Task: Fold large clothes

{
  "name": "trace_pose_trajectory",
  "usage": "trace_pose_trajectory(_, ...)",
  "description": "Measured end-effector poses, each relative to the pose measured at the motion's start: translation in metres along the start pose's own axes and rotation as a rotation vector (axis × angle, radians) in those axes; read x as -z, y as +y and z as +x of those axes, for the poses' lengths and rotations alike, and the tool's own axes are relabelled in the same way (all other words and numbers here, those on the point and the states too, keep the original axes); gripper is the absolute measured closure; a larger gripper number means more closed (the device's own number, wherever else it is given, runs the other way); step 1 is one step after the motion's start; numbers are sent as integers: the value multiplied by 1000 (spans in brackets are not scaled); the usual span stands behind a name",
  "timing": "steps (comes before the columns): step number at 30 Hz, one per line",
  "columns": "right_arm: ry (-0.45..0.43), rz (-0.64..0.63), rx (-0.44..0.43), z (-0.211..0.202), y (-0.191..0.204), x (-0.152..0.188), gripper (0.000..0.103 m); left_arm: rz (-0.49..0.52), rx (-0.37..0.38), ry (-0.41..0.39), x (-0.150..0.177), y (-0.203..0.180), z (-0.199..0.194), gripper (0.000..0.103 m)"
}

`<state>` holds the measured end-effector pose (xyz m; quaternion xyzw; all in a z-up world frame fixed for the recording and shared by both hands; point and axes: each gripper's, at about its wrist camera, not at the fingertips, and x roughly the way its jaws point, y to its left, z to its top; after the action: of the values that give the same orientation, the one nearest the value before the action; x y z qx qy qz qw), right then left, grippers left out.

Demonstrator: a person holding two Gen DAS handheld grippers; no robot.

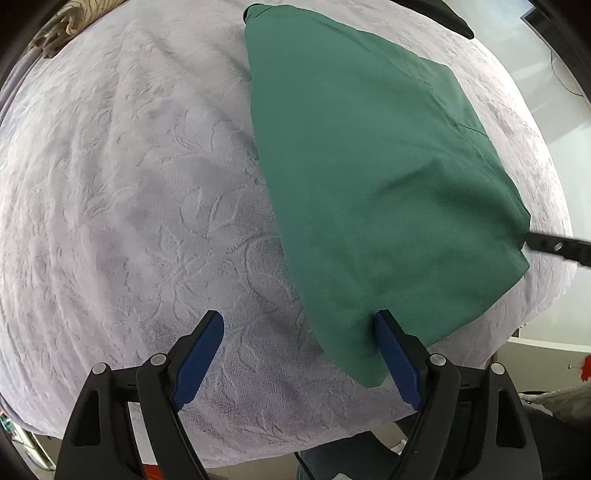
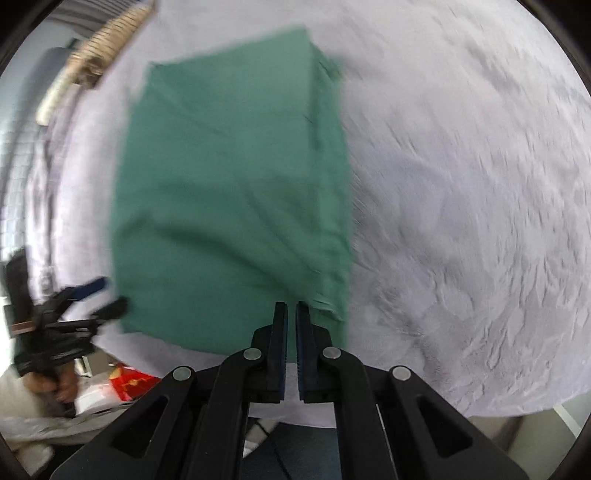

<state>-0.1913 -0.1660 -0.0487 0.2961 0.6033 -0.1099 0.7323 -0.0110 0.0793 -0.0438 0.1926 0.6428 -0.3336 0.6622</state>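
A green garment point(image 1: 369, 177) lies folded into a long rectangle on a pale lilac embossed bed cover point(image 1: 129, 184). My left gripper point(image 1: 299, 325) is open, its right blue pad at the garment's near left corner, its left pad over bare cover. In the right wrist view the garment point(image 2: 229, 206) looks blurred. My right gripper point(image 2: 291, 308) is shut, or nearly so, at the garment's near edge by the right corner; whether cloth is between the pads cannot be told. The left gripper also shows in that view point(image 2: 96, 295), and the right gripper's finger shows in the left wrist view point(image 1: 557, 247).
The bed's near edge runs just below both grippers. A striped beige cushion point(image 1: 70, 22) lies at the far left corner. A red and white bag point(image 2: 125, 380) sits on the floor near the bed edge. A dark object point(image 1: 443, 14) lies beyond the garment's far end.
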Motion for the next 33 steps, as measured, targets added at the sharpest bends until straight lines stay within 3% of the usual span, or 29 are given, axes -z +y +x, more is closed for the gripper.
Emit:
trace_pose_trajectory(4,-27,12,33,0,0,-11,98,2,-4,4,-3,0,-2,19)
trace_pose_trajectory(11,73,100,75,56,-20,-21,101,5,-1,8,-6,-5,-4,19)
trace_pose_trajectory(21,97,75,78,70,6,-30,101,6,-12,13,-11,-9,-4,19)
trace_pose_trajectory(33,53,92,99,35,4,-25,98,-17,-76,-42,-30,-10,-32,19)
